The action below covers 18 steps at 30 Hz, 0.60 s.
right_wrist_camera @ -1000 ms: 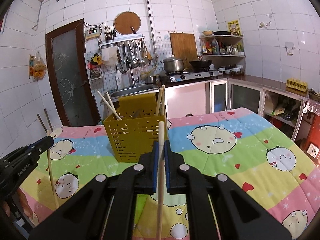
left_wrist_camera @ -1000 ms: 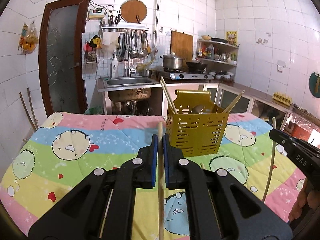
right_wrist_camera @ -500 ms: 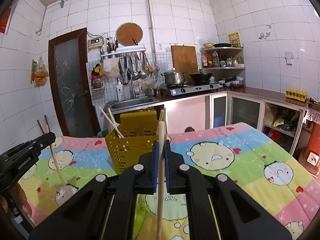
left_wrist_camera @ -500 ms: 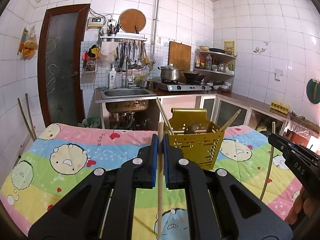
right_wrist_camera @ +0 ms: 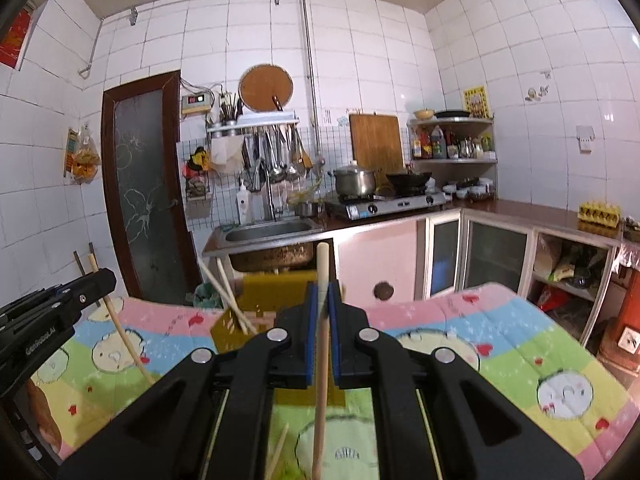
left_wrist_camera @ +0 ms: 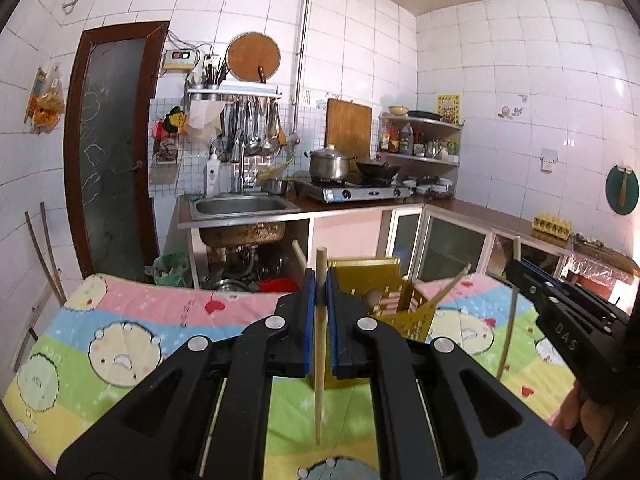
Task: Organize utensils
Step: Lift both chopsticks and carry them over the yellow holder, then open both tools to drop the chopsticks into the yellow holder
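Observation:
My left gripper (left_wrist_camera: 320,280) is shut on a wooden chopstick (left_wrist_camera: 319,344) held upright above the table. My right gripper (right_wrist_camera: 323,294) is shut on another chopstick (right_wrist_camera: 321,360), also upright. The yellow perforated utensil basket (left_wrist_camera: 394,300) stands on the table just behind both grippers and holds several chopsticks; it also shows in the right wrist view (right_wrist_camera: 234,326). The right gripper appears at the right edge of the left wrist view (left_wrist_camera: 568,320), the left gripper at the left edge of the right wrist view (right_wrist_camera: 48,316).
The table is covered by a colourful cartoon cloth (left_wrist_camera: 132,336). A loose chopstick (right_wrist_camera: 278,450) lies on the cloth below the right gripper. Behind are a sink (left_wrist_camera: 240,206), a stove with a pot (left_wrist_camera: 330,166) and cabinets.
Both grippers have risen with their chopsticks, so the basket now sits lower and partly hidden behind the jaws.

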Motion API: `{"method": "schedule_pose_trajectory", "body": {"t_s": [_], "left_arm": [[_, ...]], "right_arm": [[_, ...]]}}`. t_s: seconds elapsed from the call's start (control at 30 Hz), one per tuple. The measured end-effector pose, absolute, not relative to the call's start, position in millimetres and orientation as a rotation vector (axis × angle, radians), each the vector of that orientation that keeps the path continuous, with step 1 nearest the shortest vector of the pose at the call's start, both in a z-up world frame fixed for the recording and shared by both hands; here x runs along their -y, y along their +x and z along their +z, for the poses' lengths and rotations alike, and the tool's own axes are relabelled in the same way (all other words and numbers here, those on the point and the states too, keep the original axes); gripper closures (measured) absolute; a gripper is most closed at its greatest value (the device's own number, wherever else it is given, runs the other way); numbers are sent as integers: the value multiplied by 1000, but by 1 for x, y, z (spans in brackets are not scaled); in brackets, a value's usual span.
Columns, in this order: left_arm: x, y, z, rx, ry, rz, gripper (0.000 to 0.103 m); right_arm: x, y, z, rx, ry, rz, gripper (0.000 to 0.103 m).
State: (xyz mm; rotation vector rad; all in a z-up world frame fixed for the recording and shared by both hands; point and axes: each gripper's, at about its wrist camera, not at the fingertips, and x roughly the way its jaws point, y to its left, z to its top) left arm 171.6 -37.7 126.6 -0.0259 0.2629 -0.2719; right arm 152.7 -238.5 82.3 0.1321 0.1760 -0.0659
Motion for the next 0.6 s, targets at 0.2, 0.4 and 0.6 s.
{"method": "schedule_pose_trajectory", "body": {"t_s": [0.2,0.4,0.6], "left_arm": [[46,190,154,-237,-48,-291,99],[51,215,192,-187,-78,-301,99],[64,246,216,-142,-74,-300,99]], "right_arm": [[240,177,114,-116,136,-64,97],[242,207,149,-42,153,-76,97],[240,245,166,15,156,-105,97]]}}
